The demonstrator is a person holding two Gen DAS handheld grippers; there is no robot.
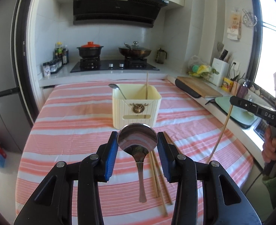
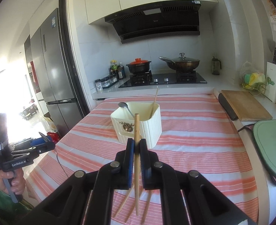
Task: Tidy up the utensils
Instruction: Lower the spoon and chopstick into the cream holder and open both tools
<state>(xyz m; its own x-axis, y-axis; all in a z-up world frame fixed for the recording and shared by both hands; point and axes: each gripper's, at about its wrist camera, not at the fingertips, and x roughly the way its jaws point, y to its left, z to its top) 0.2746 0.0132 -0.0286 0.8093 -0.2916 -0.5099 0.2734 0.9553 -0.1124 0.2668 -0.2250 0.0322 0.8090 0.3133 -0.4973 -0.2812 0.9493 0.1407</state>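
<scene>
- Short of the cream holder [image 1: 136, 106] on the striped cloth [image 1: 77, 127], your left gripper [image 1: 137, 146] has its jaws part-open, clamped across the bowl of a steel spoon [image 1: 138, 143]; the handle hangs down toward you, so the spoon should drop handle-first into the holder.
- Your right gripper [image 2: 137, 148], also on the near side of the holder, has its jaws nearly together, pinching a single wooden chopstick [image 2: 137, 161] at about mid-length, roughly upright. That hold probably keeps it from swinging and leaves the lower end free to lead into the opening.
- Inside the holder there is already a small spoon [image 1: 117, 90] leaning at its left corner and one chopstick [image 1: 147, 86] standing at its right, so each type appears to have its own side; match them.
- On the cloth between you and the holder, several loose chopsticks [image 1: 159, 178] lie roughly side by side, waiting their turn. The exact count is hard to read under the gripper arms.
- Both tools sit above the cloth, clear of the holder rim, so neither item is delivered yet.
</scene>
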